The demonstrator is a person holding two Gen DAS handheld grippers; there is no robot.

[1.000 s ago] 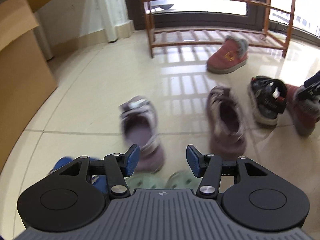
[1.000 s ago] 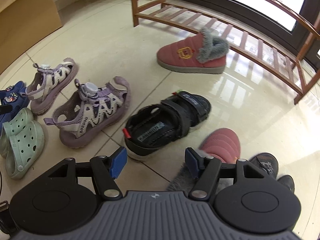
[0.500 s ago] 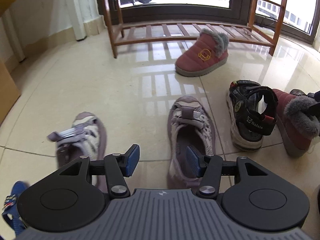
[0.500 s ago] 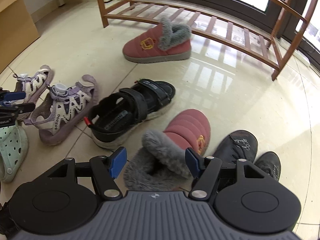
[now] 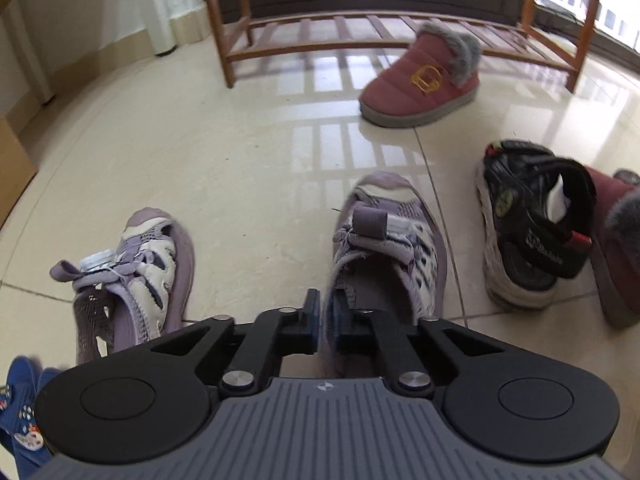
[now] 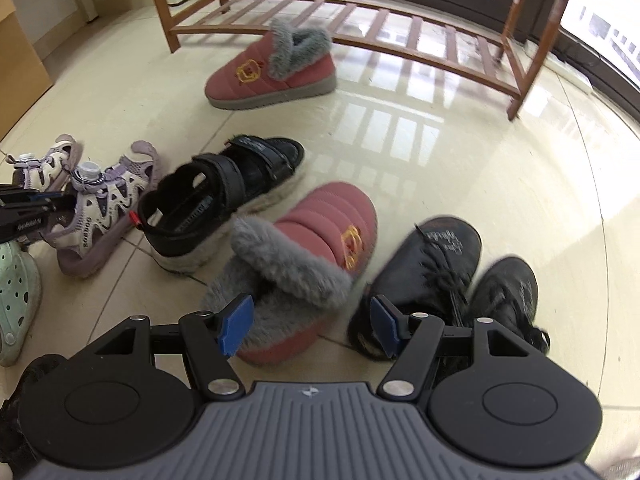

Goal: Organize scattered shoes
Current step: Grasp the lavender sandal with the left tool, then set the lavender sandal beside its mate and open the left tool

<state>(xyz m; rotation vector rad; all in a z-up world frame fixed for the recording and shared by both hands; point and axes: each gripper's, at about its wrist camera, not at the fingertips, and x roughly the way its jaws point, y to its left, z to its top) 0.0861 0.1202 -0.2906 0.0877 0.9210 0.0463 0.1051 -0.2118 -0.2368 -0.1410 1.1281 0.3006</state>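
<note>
Gripping: left gripper [image 5: 326,322] pinches purple sandal [image 5: 394,248] collar, lower centre.
Right gripper [image 6: 308,328]: spread over pink boot [image 6: 320,248], lower centre.
Rack [image 6: 400,36]: bare at top; shoes all unplaced.

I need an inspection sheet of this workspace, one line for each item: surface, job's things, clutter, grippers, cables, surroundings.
Surface: glossy beige floor tiles, with window reflections.
Job's things: two purple sandals; black sandal; near pink fur boot and far pink fur boot, both on the floor; two black shoes side by side; green clog; blue shoe at the frame's edge.
Clutter: nothing seen.
Grippers: left gripper shut on the heel side of the right purple sandal; right gripper open, over the near boot's fur cuff.
Cables: nothing seen.
Surroundings: empty wooden shoe rack by the window; cardboard box at left.
</note>
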